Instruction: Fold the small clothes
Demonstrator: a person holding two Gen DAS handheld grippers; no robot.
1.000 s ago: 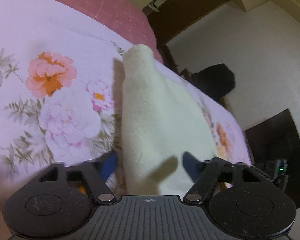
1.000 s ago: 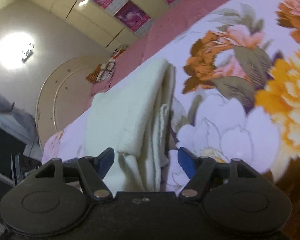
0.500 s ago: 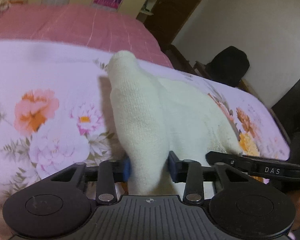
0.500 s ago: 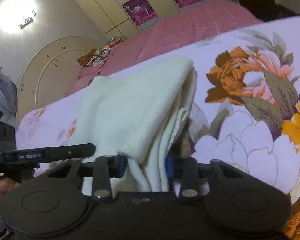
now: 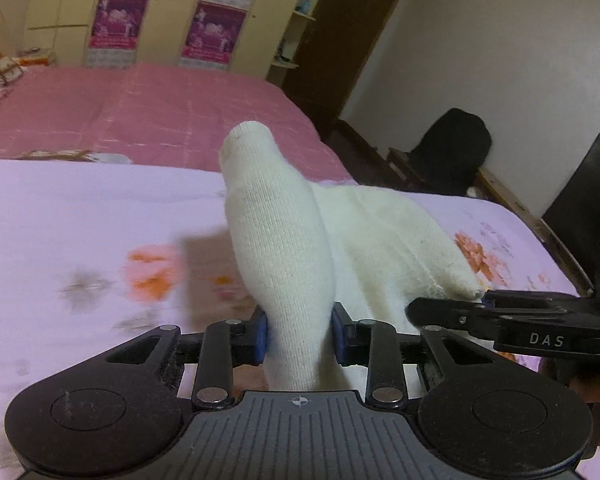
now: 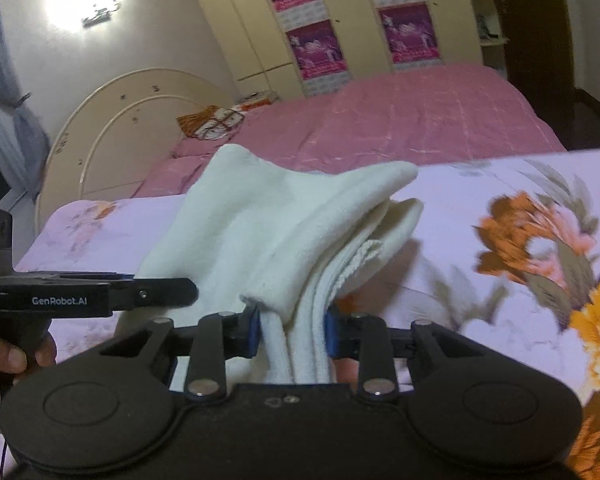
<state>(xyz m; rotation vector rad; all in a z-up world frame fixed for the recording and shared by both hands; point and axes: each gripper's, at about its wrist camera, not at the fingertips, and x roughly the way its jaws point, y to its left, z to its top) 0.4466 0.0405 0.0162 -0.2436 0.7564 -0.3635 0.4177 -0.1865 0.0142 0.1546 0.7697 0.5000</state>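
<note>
Both tongs grip a cream knitted garment (image 5: 292,264) over a bed's floral sheet (image 5: 80,232) — the left tongs (image 5: 300,336), jaws just narrowed, pinch one rolled end; the right tongs (image 6: 292,328), likewise just narrowed, clamp its layered edge. The cloth stretches between them, lifted near the sheet's near edge — pink bedspread (image 6: 420,120) beyond.

Cream cloth (image 5: 292,256), lilac floral sheet (image 5: 80,220), pink bedspread (image 5: 140,112).
</note>
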